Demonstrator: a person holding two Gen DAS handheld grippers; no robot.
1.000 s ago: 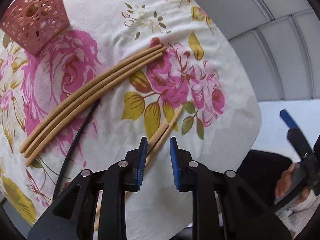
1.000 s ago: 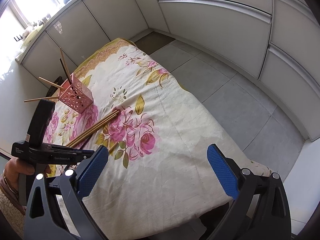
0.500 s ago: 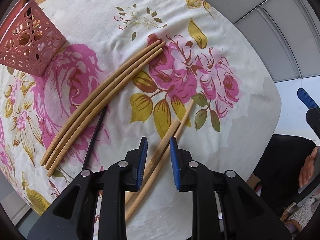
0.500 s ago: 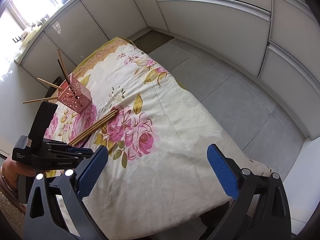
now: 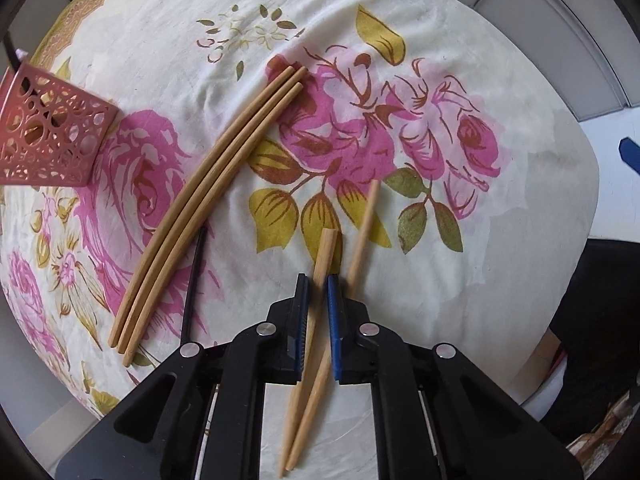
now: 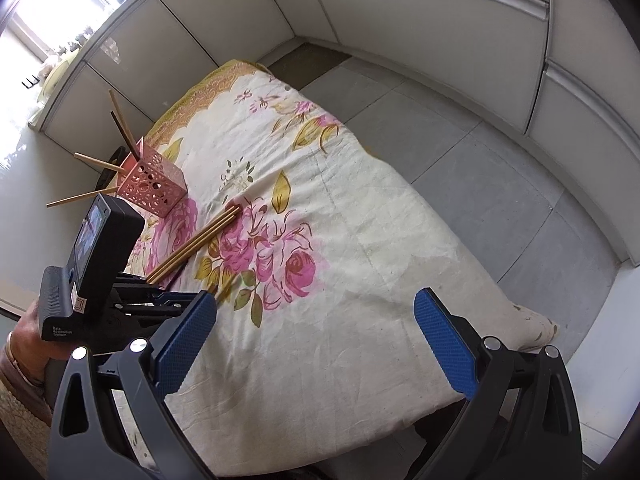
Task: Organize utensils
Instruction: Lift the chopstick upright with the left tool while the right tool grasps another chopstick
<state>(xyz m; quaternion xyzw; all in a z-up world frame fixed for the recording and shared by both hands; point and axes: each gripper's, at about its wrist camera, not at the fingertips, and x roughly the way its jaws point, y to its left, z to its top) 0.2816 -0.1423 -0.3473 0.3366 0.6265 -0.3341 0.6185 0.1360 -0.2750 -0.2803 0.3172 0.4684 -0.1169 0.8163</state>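
Note:
My left gripper (image 5: 317, 284) points straight down at the floral cloth (image 5: 420, 32). Its jaws are closing, and the blue pads pinch a pale wooden chopstick (image 5: 326, 248) that runs back under them. A second wooden chopstick (image 5: 362, 232) lies just right of it, crossing it lower down. Three longer wooden chopsticks (image 5: 208, 200) lie side by side to the left, with a thin black chopstick (image 5: 194, 276) beside them. The pink perforated holder (image 5: 52, 132) stands at the far left, and several chopsticks lean out of the holder (image 6: 156, 188). My right gripper (image 6: 316, 298) hovers open and empty near the table's near edge.
The cloth hangs over the table's right edge (image 6: 532, 320) above a grey tiled floor (image 6: 500, 184). White cabinet fronts (image 6: 440, 4) line the far walls. A hand (image 6: 28, 336) holds the left gripper's black housing (image 6: 100, 248) at the left.
The left gripper slid over the two short chopsticks, sank toward the cloth, and its jaws narrowed onto one of them. The right gripper stayed put.

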